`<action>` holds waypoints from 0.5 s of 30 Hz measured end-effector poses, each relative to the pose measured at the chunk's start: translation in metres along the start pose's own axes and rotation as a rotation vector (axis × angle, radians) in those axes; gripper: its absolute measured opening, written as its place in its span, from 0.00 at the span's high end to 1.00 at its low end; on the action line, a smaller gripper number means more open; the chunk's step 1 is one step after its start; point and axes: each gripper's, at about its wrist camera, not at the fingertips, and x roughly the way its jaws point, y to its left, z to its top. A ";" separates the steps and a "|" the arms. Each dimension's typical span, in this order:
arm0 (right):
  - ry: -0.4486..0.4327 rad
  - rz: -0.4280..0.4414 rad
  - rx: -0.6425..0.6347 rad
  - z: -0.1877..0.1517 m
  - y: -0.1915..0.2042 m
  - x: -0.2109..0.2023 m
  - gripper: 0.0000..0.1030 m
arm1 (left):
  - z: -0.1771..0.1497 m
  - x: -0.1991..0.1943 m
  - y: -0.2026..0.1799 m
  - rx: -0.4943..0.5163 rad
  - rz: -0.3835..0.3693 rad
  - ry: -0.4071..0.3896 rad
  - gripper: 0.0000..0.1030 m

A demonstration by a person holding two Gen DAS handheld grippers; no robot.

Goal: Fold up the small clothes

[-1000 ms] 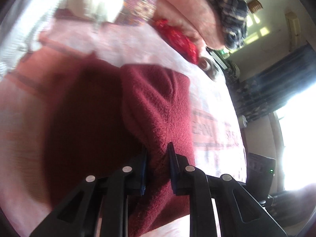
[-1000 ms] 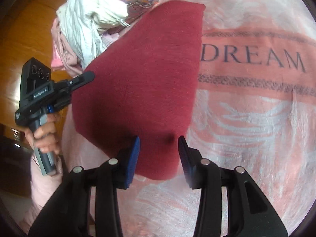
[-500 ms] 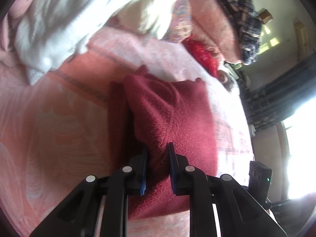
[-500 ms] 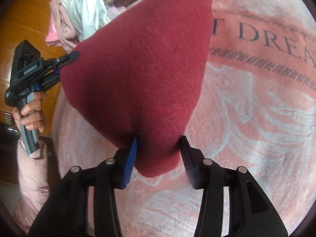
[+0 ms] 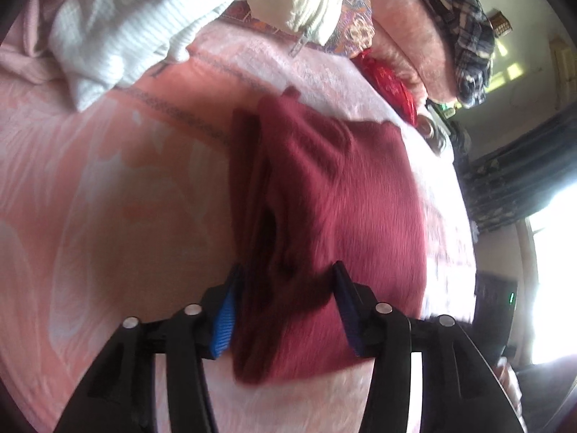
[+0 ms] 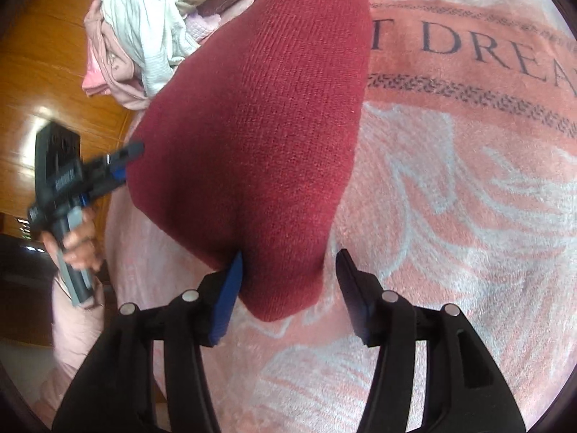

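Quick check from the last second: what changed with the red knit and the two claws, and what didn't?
The left claw, clamped on a bunched corner of the dark red knit garment a second ago, is opening and has let go. The right claw is opening too, its corner lying loose between the fingers. The garment has come down flatter onto the pink blanket. The heap of clothes is unchanged.

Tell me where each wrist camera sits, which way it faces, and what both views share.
Left wrist: on the left gripper, angled down at the maroon knit garment lying between its opening jaws; white clothes beyond.
Right wrist: on the right gripper, angled down at the garment's corner between its opening jaws; the person's left hand shows at left.
Shared: garment, pink blanket.
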 end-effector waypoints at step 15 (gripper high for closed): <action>0.028 -0.090 -0.059 -0.007 0.008 -0.005 0.82 | -0.042 0.018 -0.027 0.146 0.125 0.074 0.84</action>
